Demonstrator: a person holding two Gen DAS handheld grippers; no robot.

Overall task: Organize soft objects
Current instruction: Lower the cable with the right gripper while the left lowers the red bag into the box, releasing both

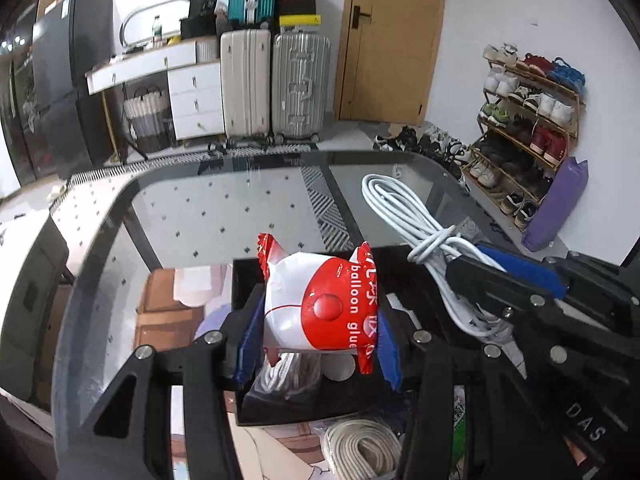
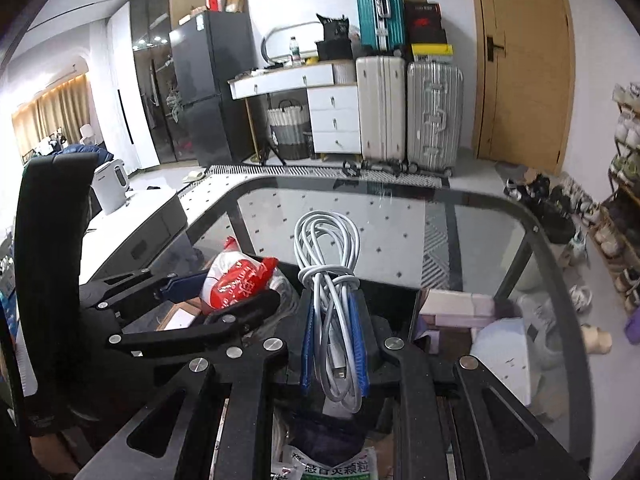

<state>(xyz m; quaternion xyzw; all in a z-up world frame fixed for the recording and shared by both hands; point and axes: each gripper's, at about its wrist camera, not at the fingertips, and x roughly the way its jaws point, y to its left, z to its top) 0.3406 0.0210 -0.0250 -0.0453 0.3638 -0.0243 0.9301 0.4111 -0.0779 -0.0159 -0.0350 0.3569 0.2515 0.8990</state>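
Note:
In the left wrist view my left gripper [image 1: 320, 330] is shut on a puffy red-and-white packet [image 1: 316, 308] printed "balloon glue", its blue pads [image 1: 248, 344] pressing both sides. It hangs over a black open box [image 1: 244, 280] on the glass table [image 1: 224, 216]. Inside the box lie white cords. My right gripper [image 2: 334, 344] is shut on a bundled white cable [image 2: 326, 248], whose loops stick up past the fingertips. The left wrist view shows that cable [image 1: 404, 216] and the right gripper [image 1: 492, 280] close by on the right. The right wrist view shows the packet [image 2: 236, 276] in the left gripper [image 2: 224, 292].
A coiled off-white rope [image 1: 362, 446] and a green-and-white packet [image 2: 332, 466] lie below the grippers. A black chair back [image 2: 52, 240] stands at the left. Suitcases [image 1: 276, 88], a white drawer unit [image 1: 192, 96], a wooden door [image 1: 392, 40] and a shoe rack [image 1: 528, 120] line the far wall.

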